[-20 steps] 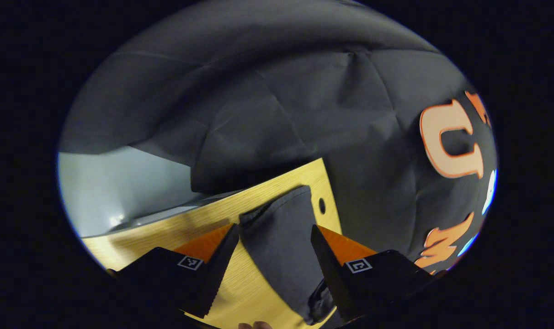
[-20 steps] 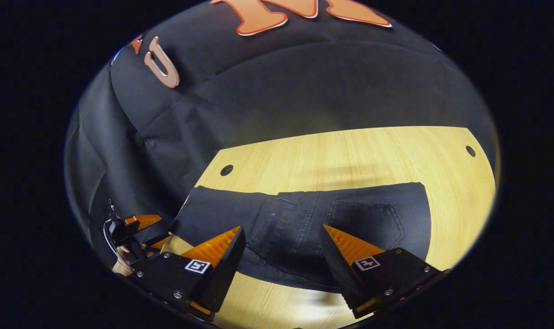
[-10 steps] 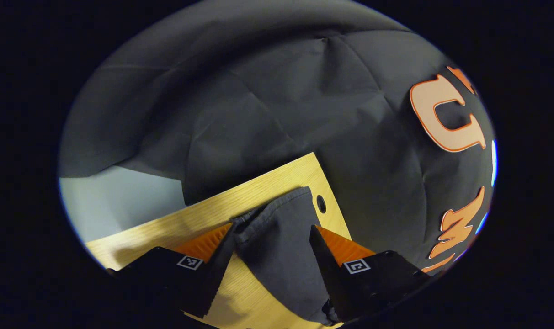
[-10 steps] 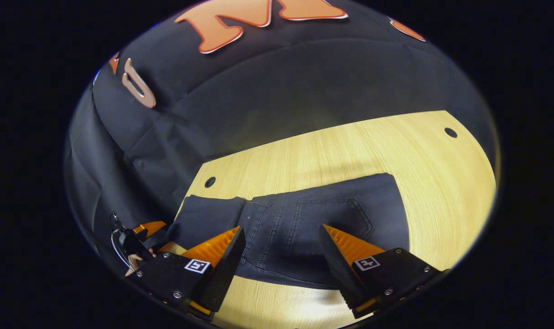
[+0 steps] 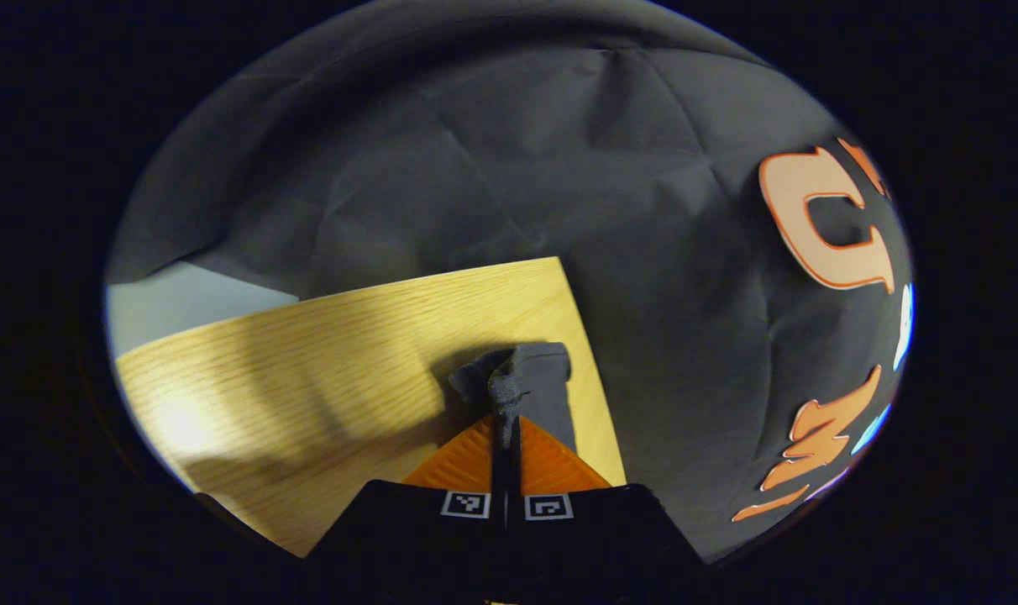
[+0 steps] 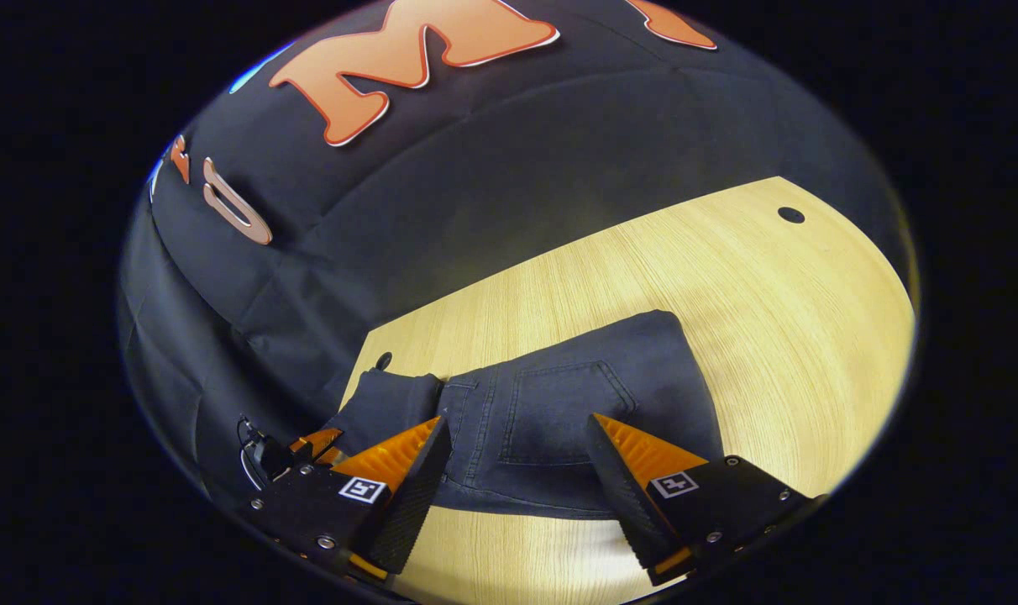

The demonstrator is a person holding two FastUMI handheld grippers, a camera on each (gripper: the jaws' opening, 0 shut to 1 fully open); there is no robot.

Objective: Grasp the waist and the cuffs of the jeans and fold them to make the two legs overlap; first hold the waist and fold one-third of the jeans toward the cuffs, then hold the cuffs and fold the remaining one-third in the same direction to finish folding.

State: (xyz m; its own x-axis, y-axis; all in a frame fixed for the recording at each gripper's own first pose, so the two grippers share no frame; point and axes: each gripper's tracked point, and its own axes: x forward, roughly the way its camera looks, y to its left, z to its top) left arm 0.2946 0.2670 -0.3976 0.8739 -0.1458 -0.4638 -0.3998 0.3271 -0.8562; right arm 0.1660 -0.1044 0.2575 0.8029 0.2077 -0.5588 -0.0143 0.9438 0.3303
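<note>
Dark jeans lie flat on a light wooden table, seen in the right gripper view with a back pocket facing up and the waist edge running along the near side. The trouser legs stretch away to the left of that view, toward the table's corner, where a small round hole sits just beyond the fabric.

In the left gripper view, the cuff end of the jeans lies near the table's right edge. A bunched fold of that cuff rises between the left gripper's fingers, which are pressed together on it — the jaws are closed tight with the cloth pinched in the seam between them.

The right gripper hangs over the waist of the jeans with its jaws spread wide — the pocket area shows in the gap between the two fingers, and they hold nothing. Whether the tips touch the denim cannot be told. At the lower left of the right gripper view, the left gripper appears small, at the cuff end.

Black cloth forms the booth wall behind the table.
</note>
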